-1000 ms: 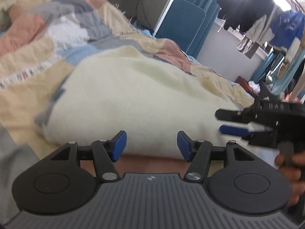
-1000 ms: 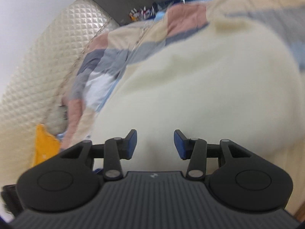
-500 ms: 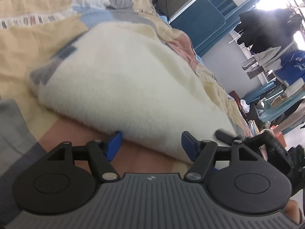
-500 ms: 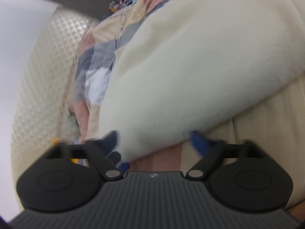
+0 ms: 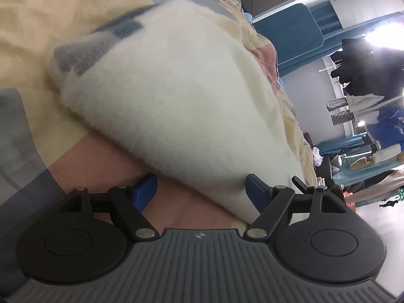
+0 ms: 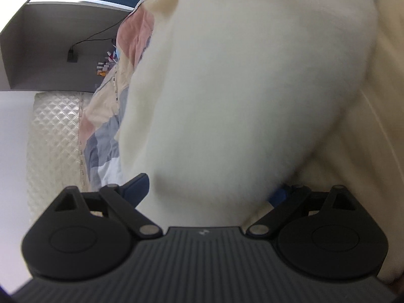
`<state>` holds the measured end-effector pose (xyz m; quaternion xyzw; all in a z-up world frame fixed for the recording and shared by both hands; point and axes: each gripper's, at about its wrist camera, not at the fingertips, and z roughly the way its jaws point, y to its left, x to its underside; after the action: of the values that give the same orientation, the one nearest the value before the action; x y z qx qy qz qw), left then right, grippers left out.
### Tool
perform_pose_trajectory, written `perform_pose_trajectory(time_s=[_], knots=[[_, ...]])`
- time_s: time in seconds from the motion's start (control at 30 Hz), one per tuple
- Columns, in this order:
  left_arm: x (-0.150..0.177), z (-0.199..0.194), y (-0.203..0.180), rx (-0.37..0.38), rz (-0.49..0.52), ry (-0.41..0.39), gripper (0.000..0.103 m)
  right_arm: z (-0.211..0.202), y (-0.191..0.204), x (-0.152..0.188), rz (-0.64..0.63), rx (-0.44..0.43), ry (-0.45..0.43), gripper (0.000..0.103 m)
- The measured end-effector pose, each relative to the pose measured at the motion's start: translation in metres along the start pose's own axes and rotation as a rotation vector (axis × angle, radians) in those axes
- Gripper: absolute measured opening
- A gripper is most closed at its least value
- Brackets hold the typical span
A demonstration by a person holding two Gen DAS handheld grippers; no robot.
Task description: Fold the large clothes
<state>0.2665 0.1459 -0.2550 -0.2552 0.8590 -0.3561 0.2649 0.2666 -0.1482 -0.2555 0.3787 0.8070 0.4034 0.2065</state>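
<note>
Right in front of both tools sits the cream fleece garment [image 5: 181,106], bunched into a thick soft slab on the patchwork quilt [image 5: 50,20] that covers the bed.

The left gripper [image 5: 202,194] is down at the near edge of the fleece, and its jaws are opening. One blue pad sits over bare pink quilt and the other is against the underside of the fluffy edge. Nothing is pinched yet. My guess is it's tilted like that so one finger can slide under the fold while the other goes over the top.

The right gripper [image 6: 212,189] is spread wide, and the fleece [image 6: 252,88] bulges into the gap between its fingers. The pads aren't squeezing it as far as I can tell. Its far finger is half buried in the fluff, so I'm not sure about contact there.

Both tools being low on the same edge makes sense for something this bulky: two grab points should keep it from sagging when the next fold goes over.
</note>
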Motion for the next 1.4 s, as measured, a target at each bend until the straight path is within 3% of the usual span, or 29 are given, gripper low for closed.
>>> perform_pose_trajectory(time_s=[0.13, 0.27, 0.33, 0.53, 0.73, 0.8, 0.83, 0.97, 1.03, 1.1, 1.2, 1.4], knots=[[-0.004, 0.001, 0.004, 0.024, -0.035, -0.014, 0.082, 0.002, 0.005, 0.002, -0.001, -0.047, -0.010, 0.099], [-0.010, -0.007, 0.017, 0.056, -0.139, -0.080, 0.082, -0.014, 0.005, 0.006, 0.007, -0.165, -0.070, 0.099], [-0.014, -0.011, 0.026, 0.078, -0.203, -0.112, 0.082, -0.021, 0.000, 0.008, 0.027, -0.175, -0.098, 0.099], [-0.024, -0.005, 0.047, 0.172, -0.372, -0.126, 0.082, -0.032, -0.012, 0.002, 0.043, -0.050, -0.186, 0.098], [-0.031, 0.000, 0.048, 0.164, -0.383, -0.157, 0.081, -0.038, -0.017, -0.004, 0.037, 0.026, -0.302, 0.096], [-0.034, 0.000, 0.049, 0.147, -0.373, -0.177, 0.074, -0.038, -0.016, -0.007, 0.037, 0.045, -0.346, 0.095], [-0.035, 0.001, 0.049, 0.130, -0.366, -0.181, 0.071, -0.036, -0.014, -0.007, 0.028, 0.065, -0.359, 0.086], [-0.040, 0.004, 0.045, 0.055, -0.312, -0.198, 0.058, -0.030, -0.013, -0.009, -0.023, 0.126, -0.373, 0.068], [-0.040, 0.001, 0.044, 0.041, -0.289, -0.210, 0.052, -0.032, -0.008, -0.007, -0.070, 0.142, -0.376, 0.046], [-0.036, -0.005, 0.043, 0.033, -0.269, -0.226, 0.042, -0.041, -0.006, -0.005, -0.112, 0.129, -0.393, 0.036], [-0.034, -0.015, 0.037, 0.024, -0.216, -0.261, 0.037, -0.054, 0.002, 0.002, -0.186, 0.088, -0.424, 0.031], [-0.020, -0.053, 0.024, 0.037, -0.140, -0.322, 0.035, -0.087, 0.020, 0.019, -0.322, 0.026, -0.452, 0.029]])
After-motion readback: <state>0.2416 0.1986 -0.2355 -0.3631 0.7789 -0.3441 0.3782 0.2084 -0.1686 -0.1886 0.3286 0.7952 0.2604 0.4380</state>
